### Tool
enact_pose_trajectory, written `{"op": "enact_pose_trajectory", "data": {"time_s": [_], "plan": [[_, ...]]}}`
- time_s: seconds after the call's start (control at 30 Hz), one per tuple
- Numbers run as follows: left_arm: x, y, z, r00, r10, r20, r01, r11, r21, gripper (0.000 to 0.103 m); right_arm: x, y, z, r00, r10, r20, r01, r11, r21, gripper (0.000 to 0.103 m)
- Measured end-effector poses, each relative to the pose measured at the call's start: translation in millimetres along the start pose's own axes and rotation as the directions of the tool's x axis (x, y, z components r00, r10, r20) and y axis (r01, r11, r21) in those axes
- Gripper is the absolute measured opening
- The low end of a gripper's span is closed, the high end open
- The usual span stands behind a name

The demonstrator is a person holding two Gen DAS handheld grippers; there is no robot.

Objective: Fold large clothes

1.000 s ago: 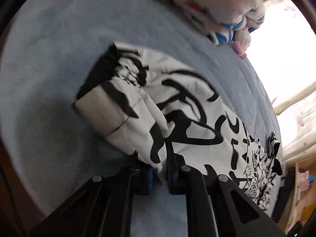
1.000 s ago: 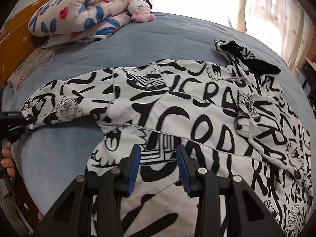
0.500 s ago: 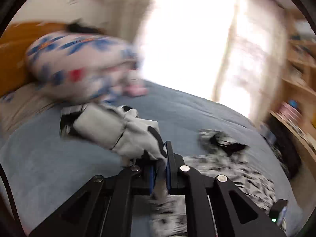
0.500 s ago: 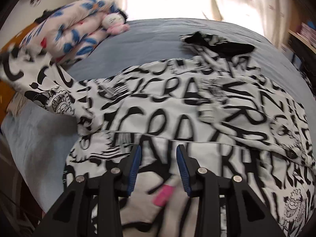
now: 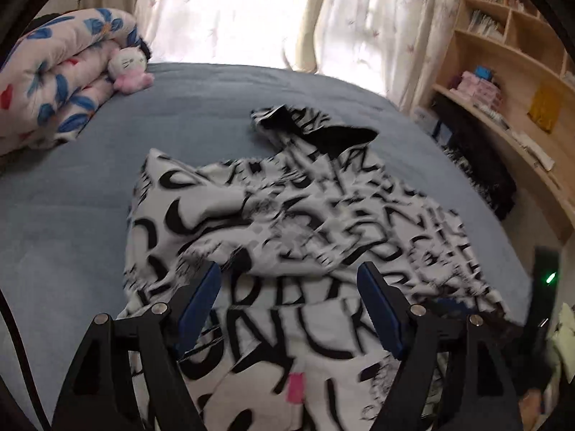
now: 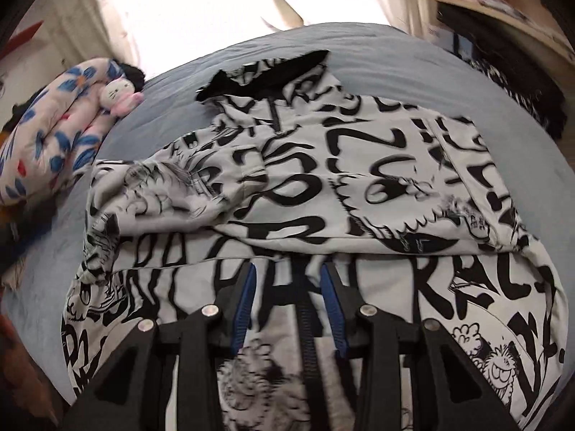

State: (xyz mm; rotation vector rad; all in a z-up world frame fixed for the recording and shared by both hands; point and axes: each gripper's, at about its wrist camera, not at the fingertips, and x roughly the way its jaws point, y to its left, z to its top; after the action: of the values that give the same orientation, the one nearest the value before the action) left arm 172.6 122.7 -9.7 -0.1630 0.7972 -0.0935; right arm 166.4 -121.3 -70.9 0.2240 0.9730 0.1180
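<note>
**Sleeve released across a soft printed garment**

White hooded sweatshirt with black graffiti lettering (image 5: 309, 237) lies on the blue bed (image 5: 72, 194): limp, light, probably bulky. Left gripper (image 5: 289, 303) jaws just opened, empty; right gripper (image 6: 287, 300) jaws part-open, empty. Grasp hems or seams.

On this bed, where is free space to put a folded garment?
Bare blue bedcover lies between the floral quilt and the printed hoodie, and beyond the hood toward the curtain. The bed's middle and near side are taken by the hoodie; the quilt corner holds a plush toy.
</note>
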Motion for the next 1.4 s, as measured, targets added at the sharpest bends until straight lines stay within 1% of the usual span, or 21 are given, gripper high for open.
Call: {"op": "enact_pose_trajectory", "data": {"time_s": [0.17, 0.33, 0.37, 0.43, 0.5, 0.57, 0.63, 0.77, 0.8, 0.87, 0.9, 0.93, 0.97, 1.03, 1.07, 1.1, 1.17, 1.2, 1.27, 1.33, 1.4], "plan": [[24, 40, -27, 0.984, 0.154, -0.092, -0.157, 0.987, -0.025, 0.077, 11, -9, 7, 0.995, 0.093, -0.039, -0.091, 0.995, 0.043, 0.037], [46, 87, -46, 0.942, 0.28, -0.183, -0.294, 0.954, -0.052, 0.077, 31, -4, 36, 0.968, 0.234, -0.091, -0.227, 0.971, 0.074, 0.039], [50, 93, -48, 0.938, 0.29, -0.189, -0.304, 0.951, -0.052, 0.077, 36, -3, 42, 0.964, 0.246, -0.1, -0.239, 0.968, 0.078, 0.041], [61, 96, -47, 0.929, 0.315, -0.195, -0.328, 0.944, -0.037, 0.077, 53, -1, 56, 0.953, 0.277, -0.123, -0.266, 0.959, 0.095, 0.053], [72, 94, -44, 0.921, 0.341, -0.188, -0.347, 0.938, -0.002, 0.077, 71, -1, 65, 0.941, 0.3, -0.159, -0.281, 0.951, 0.129, 0.054], [82, 91, -42, 0.905, 0.386, -0.178, -0.387, 0.922, 0.032, 0.077, 92, 1, 73, 0.909, 0.365, -0.198, -0.331, 0.925, 0.186, 0.054], [87, 90, -40, 0.897, 0.404, -0.178, -0.402, 0.914, 0.047, 0.077, 113, 3, 78, 0.887, 0.404, -0.226, -0.35, 0.905, 0.243, 0.054], [97, 96, -40, 0.899, 0.384, -0.208, -0.386, 0.922, 0.036, 0.077, 150, 11, 81, 0.866, 0.42, -0.271, -0.338, 0.892, 0.299, 0.054], [100, 100, -41, 0.899, 0.376, -0.222, -0.381, 0.924, 0.026, 0.077, 153, 15, 82, 0.869, 0.416, -0.269, -0.337, 0.895, 0.294, 0.055], [105, 111, -45, 0.904, 0.346, -0.251, -0.362, 0.932, -0.02, 0.077, 152, 26, 85, 0.886, 0.386, -0.258, -0.326, 0.913, 0.248, 0.037], [106, 118, -46, 0.911, 0.322, -0.26, -0.346, 0.937, -0.052, 0.077, 149, 36, 87, 0.891, 0.374, -0.256, -0.33, 0.923, 0.2, 0.009], [108, 126, -47, 0.916, 0.297, -0.269, -0.331, 0.94, -0.087, 0.078, 138, 45, 92, 0.905, 0.356, -0.233, -0.329, 0.933, 0.147, 0.005], [108, 131, -48, 0.92, 0.279, -0.273, -0.319, 0.941, -0.113, 0.078, 122, 52, 96, 0.927, 0.327, -0.183, -0.315, 0.945, 0.094, 0.005], [106, 144, -51, 0.93, 0.241, -0.278, -0.295, 0.94, -0.171, 0.078, 78, 62, 104, 0.966, 0.253, -0.051, -0.254, 0.967, -0.015, 0.004], [104, 147, -52, 0.932, 0.232, -0.277, -0.288, 0.94, -0.181, 0.078, 60, 62, 105, 0.976, 0.22, 0.002, -0.219, 0.975, -0.044, 0.004], [103, 149, -53, 0.938, 0.213, -0.273, -0.269, 0.945, -0.188, 0.083, 35, 60, 105, 0.983, 0.169, 0.066, -0.164, 0.983, -0.078, 0.004], [102, 145, -55, 0.945, 0.194, -0.262, -0.245, 0.953, -0.177, 0.087, 14, 54, 100, 0.986, 0.138, 0.098, -0.128, 0.987, -0.097, 0.004], [102, 144, -56, 0.943, 0.202, -0.263, -0.25, 0.955, -0.162, 0.087, 11, 52, 95, 0.99, 0.111, 0.089, -0.102, 0.989, -0.107, 0.004], [103, 140, -60, 0.934, 0.227, -0.275, -0.27, 0.954, -0.127, 0.087, 25, 45, 83, 1.0, 0.021, 0.014, -0.019, 0.988, -0.151, 0.015], [101, 141, -61, 0.933, 0.213, -0.289, -0.257, 0.958, -0.125, 0.087, 51, 30, 69, 0.994, -0.066, -0.087, 0.05, 0.983, -0.177, 0.037], [95, 140, -60, 0.931, 0.184, -0.315, -0.229, 0.967, -0.109, 0.087, 64, 6, 57, 0.983, -0.055, -0.175, 0.031, 0.99, -0.136, 0.037]]}}
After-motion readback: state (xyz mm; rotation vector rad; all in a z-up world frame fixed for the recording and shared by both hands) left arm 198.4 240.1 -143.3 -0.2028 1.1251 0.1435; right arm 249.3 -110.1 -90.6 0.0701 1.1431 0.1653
